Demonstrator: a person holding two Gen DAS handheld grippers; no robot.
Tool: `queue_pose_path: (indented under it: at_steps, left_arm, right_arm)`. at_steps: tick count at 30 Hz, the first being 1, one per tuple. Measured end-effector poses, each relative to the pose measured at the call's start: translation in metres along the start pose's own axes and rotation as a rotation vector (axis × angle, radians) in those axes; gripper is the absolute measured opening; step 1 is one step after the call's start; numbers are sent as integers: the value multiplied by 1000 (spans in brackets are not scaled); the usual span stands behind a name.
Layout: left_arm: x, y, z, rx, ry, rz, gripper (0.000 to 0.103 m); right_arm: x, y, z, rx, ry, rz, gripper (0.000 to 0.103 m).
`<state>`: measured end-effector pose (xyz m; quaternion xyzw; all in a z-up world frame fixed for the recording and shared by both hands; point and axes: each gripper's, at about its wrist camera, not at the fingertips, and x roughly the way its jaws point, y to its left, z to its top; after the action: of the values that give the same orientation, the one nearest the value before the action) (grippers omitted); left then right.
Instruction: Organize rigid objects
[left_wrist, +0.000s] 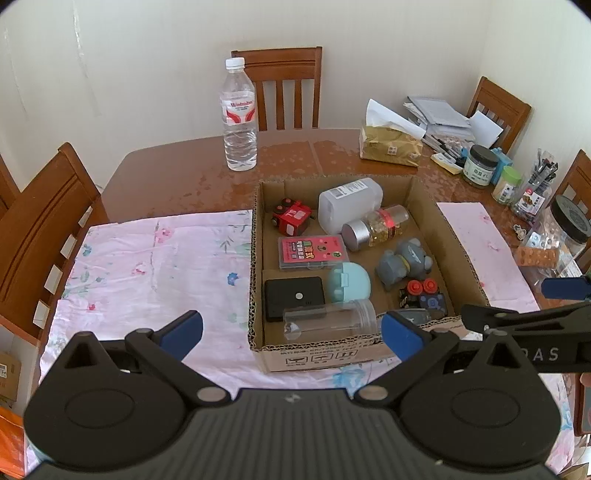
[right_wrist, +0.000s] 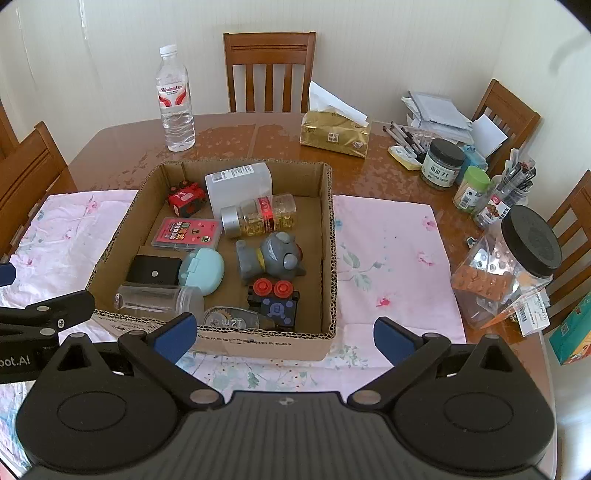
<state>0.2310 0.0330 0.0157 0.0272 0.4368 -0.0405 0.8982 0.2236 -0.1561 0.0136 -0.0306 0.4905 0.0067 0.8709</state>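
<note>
A shallow cardboard box (left_wrist: 256, 273) (right_wrist: 328, 236) sits on a pink floral cloth and holds several rigid items: a red toy (left_wrist: 291, 218) (right_wrist: 186, 197), a white plastic bottle (left_wrist: 349, 201) (right_wrist: 238, 182), a pill jar (left_wrist: 375, 225) (right_wrist: 258, 216), a red card case (left_wrist: 312, 253) (right_wrist: 186, 232), a grey figure (left_wrist: 404, 262) (right_wrist: 273, 256), a teal case (left_wrist: 349, 282) (right_wrist: 201, 269), a black box (left_wrist: 293, 297) (right_wrist: 153, 271) and a clear jar (left_wrist: 328, 319) (right_wrist: 159, 297). My left gripper (left_wrist: 291, 334) and right gripper (right_wrist: 282, 338) hover open and empty at the box's near edge.
A water bottle (left_wrist: 239, 118) (right_wrist: 174, 101) stands behind the box. A tissue box (right_wrist: 334, 134), jars, pens and papers crowd the right side. A large clear jar with a black lid (right_wrist: 506, 266) stands at the near right. Wooden chairs ring the table.
</note>
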Motion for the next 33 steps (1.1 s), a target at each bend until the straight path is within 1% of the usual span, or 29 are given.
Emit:
queue_pose_path:
  at_steps: [33]
  left_arm:
    - [-2, 1, 1, -17, 7, 28, 102]
  right_arm:
    - [-5, 0, 2, -5, -13, -8, 103]
